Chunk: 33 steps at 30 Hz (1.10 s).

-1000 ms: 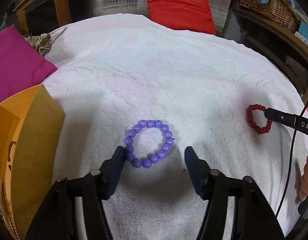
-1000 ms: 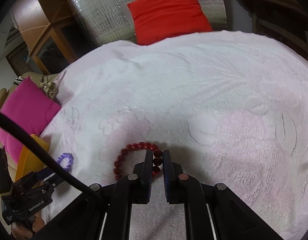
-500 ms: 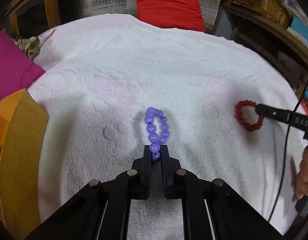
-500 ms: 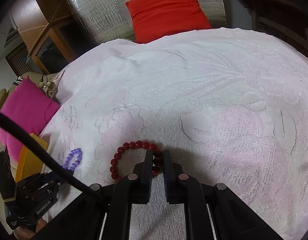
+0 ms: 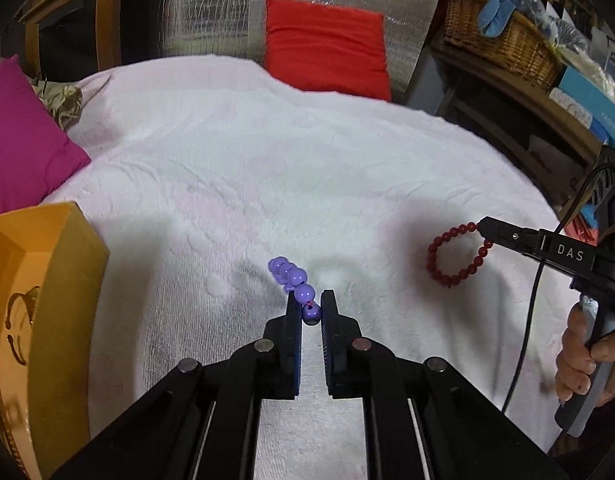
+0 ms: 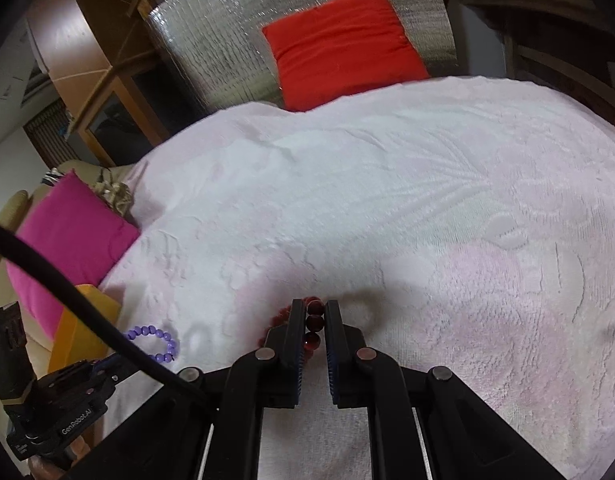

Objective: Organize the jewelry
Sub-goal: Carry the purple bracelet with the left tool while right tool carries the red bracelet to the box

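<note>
My left gripper (image 5: 310, 302) is shut on the purple bead bracelet (image 5: 295, 278), which hangs lifted off the white bedspread (image 5: 307, 168). The same bracelet shows in the right wrist view (image 6: 157, 342), held by the left gripper (image 6: 107, 364). My right gripper (image 6: 312, 309) is shut on the red bead bracelet (image 6: 313, 322), lifted above the cloth. In the left wrist view the red bracelet (image 5: 455, 256) dangles as a loop from the right gripper (image 5: 483, 226).
An open orange box (image 5: 43, 320) stands at the left edge of the bed, also seen in the right wrist view (image 6: 79, 328). A magenta cushion (image 5: 19, 144) lies at the left, a red cushion (image 5: 327, 48) at the back. A wicker basket (image 5: 503, 36) sits on shelves at right.
The left gripper closed on the purple bracelet and lifted it off the cloth. The right gripper, holding the red bracelet throughout, raised it so it now hangs.
</note>
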Motion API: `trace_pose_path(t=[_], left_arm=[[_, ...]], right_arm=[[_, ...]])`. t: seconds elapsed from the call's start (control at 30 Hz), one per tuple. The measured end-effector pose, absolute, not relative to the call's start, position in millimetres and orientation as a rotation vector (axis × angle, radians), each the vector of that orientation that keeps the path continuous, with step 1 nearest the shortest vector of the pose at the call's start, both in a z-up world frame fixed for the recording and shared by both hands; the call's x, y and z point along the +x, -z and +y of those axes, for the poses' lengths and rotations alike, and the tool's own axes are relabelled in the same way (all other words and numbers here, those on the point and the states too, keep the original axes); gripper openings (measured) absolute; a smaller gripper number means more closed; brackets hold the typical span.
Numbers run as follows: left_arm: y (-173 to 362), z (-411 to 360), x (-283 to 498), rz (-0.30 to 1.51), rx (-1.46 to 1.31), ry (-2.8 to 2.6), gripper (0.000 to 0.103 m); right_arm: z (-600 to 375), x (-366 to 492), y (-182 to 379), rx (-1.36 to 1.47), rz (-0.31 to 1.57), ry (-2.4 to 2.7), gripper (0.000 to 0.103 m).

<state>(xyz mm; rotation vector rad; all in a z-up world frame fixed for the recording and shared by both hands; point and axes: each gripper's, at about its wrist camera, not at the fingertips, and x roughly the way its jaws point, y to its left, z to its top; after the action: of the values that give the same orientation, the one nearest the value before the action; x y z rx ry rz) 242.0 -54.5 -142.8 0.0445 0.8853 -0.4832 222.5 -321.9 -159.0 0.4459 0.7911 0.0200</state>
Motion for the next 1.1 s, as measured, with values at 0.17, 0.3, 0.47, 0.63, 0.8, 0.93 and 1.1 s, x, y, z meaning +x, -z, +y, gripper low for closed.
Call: trace_pose_path(t=[0.17,0.3,0.47,0.63,0.8,0.93,1.1], left_arm=[[122.3,-52.2,226.8,0.835,0.038,0.494,0.009],[109.7,-45.3,216.1,0.806,0.024,0.484,0.009],[97.2,-32.9,202.1,0.77,0.022,0.465,0.009],[87.5,-19.7,189.4,0.726,0.018,0.417,0.009],[76.7,5.0,176.0,0.671,0.027,0.343,0.009],[74.4,30.2,169.0,0.647,0.04,0.289,0.009],[73.3,65.5,167.4,0.63,0.039,0.214,0.009]], right_arm=[[-325.0,211.9,143.5,0.499,0.747,-0.078,0.011],[-326.0,203.4,132.6,0.558,0.717,-0.124,0.011],[-319.2,192.0,118.7,0.614,0.68,-0.186,0.011],[-298.9,180.6,105.3,0.641,0.652,-0.244,0.011],[-265.1,173.5,92.7,0.633,0.626,-0.306,0.011],[-227.9,176.9,86.2,0.605,0.622,-0.359,0.011],[-182.4,185.1,80.2,0.569,0.617,-0.416,0.011]])
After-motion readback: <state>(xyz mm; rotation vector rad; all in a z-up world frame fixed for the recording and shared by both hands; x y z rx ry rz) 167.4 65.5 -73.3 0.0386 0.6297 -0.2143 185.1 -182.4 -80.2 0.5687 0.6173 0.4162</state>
